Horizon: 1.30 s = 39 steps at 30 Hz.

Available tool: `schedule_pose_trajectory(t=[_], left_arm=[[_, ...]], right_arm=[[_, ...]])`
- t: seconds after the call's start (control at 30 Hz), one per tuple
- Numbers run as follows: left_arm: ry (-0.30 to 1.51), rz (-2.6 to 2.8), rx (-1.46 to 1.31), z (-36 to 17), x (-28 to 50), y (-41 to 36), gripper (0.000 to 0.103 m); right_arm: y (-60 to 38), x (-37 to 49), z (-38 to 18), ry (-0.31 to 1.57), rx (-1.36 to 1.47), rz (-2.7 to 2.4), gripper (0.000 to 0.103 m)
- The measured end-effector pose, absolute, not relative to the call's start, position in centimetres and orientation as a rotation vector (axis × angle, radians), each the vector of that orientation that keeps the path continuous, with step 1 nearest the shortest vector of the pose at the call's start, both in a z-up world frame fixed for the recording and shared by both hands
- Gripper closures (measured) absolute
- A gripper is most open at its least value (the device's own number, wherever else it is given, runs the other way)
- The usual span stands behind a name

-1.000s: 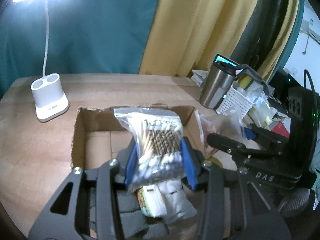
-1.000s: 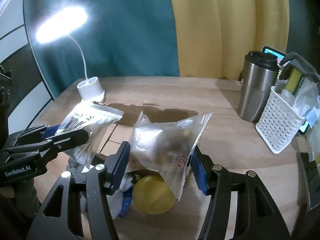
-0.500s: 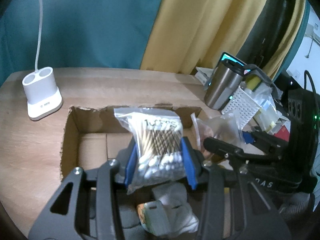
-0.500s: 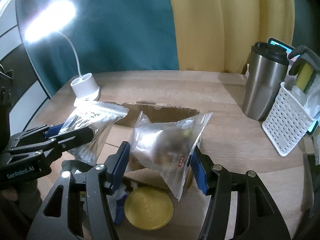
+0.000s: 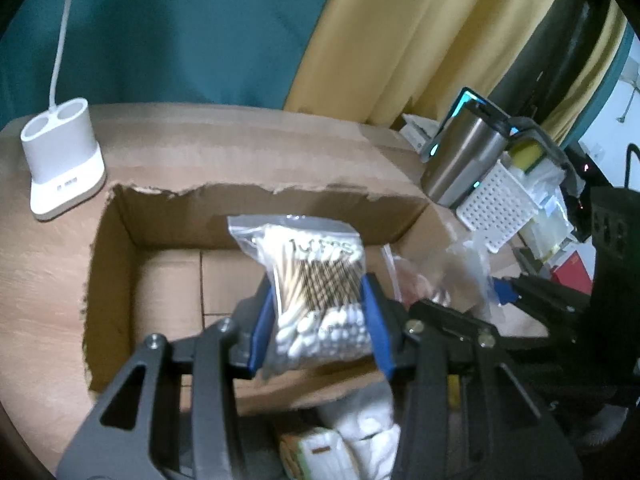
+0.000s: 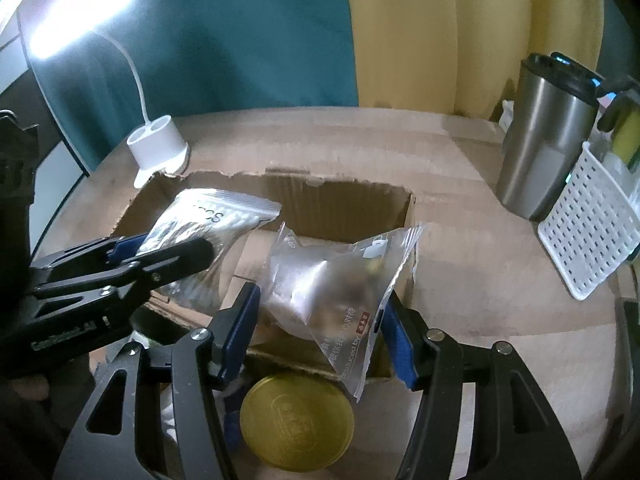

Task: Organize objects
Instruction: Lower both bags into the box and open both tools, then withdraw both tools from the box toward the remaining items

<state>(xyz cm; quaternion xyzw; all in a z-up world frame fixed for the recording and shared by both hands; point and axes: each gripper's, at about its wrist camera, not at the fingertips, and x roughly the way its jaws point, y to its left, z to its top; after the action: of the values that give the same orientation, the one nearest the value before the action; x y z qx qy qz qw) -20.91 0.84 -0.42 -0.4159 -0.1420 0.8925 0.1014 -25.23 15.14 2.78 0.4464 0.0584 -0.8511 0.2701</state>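
Note:
My left gripper point(image 5: 318, 320) is shut on a clear zip bag of cotton swabs point(image 5: 316, 280) and holds it over the near part of an open cardboard box point(image 5: 120, 240). The bag also shows in the right wrist view point(image 6: 208, 232). My right gripper point(image 6: 320, 328) is shut on a clear plastic snack packet point(image 6: 336, 280), above the box's near right wall point(image 6: 404, 216). The right gripper and its packet show at the right of the left wrist view point(image 5: 448, 276).
A white lamp base point(image 5: 60, 164) stands left of the box. A steel tumbler point(image 6: 544, 144) and a white perforated basket point(image 6: 588, 232) stand to the right. A gold round tin point(image 6: 298, 420) and white cloth point(image 5: 368, 428) lie in front of the box.
Both grippers have moved forward with their bags, from in front of the box to over its near part. The box now looks larger and closer.

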Motion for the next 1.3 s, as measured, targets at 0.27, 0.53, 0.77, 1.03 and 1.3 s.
schedule_pose_trajectory(t=[0.27,0.53,0.77,1.03,1.3], left_arm=[[-0.414,2.602,-1.312,-1.8,-22.2,1.5,0.059],[-0.389,2.585,-1.381,-2.5,-23.1,3.6,0.058],[-0.403,2.553,-1.413,-2.4,-23.6,4.5,0.042],[-0.367,2.621,-1.361,-0.8,-22.2,4.5,0.034],[-0.352,2.664,-1.293,0.8,-20.4,3.9,0.034]], right_arm=[[15.0,-25.1,3.0,0.151,1.178,-2.251,0.029],[17.3,-25.5,4.1,0.121,1.114,-2.292,0.029],[19.7,-26.7,2.8,0.077,1.155,-2.323,0.029],[21.0,-26.4,3.0,0.041,1.132,-2.356,0.029],[20.8,-24.8,3.6,0.044,1.097,-2.36,0.029]])
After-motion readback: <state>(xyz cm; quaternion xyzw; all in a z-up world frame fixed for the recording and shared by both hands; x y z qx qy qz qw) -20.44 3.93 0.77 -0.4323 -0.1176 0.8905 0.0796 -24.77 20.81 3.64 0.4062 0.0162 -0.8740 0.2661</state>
